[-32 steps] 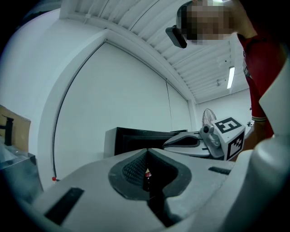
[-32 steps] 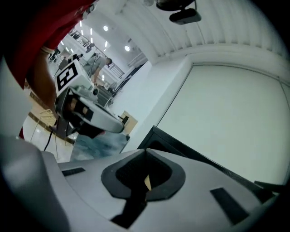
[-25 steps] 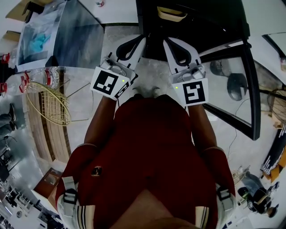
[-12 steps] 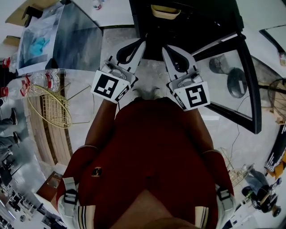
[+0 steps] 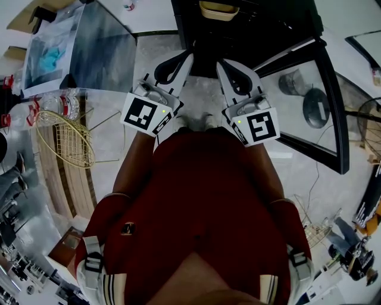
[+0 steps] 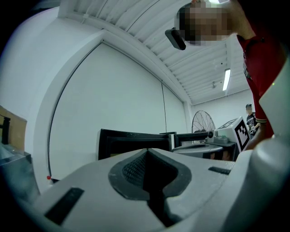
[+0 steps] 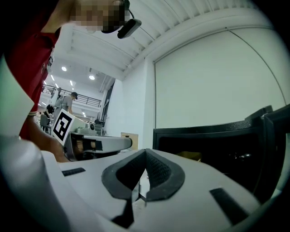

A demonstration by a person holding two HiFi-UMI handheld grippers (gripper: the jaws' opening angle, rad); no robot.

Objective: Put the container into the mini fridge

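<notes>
Wire basket (image 5: 62, 140): far left, near a glass table (image 5: 101, 47).
Left tongs (image 5: 190, 55): jaws shut together, with nothing in them. They point at the fridge.
Container (image 5: 217, 9): tan, inside the black mini fridge (image 5: 256, 27), at the very top of the head view. No tongs touch it.
Right tongs (image 5: 219, 62): jaws shut together, holding nothing. They are just beside the left tongs and point the same way.
Fridge door (image 5: 315, 101): open, swung out to the right, with a glass pane.
Only in the head view: the red shirt (image 5: 202, 196), both arms, the basket and the table.
Only in the left gripper view: a big white wall and a round fan (image 6: 203, 122). The right tongs show at the side.
Only in the right gripper view: a bit of the tan container low in the dark fridge, seen from the front, and a person (image 7: 69, 100) standing far off.
Change, right tongs: a second ago the marker cube (image 5: 257, 126) sat straighter. Now it is tipped.
Change, container: it sits closer to the top edge of the head view than before. It is in the fridge both times.
</notes>
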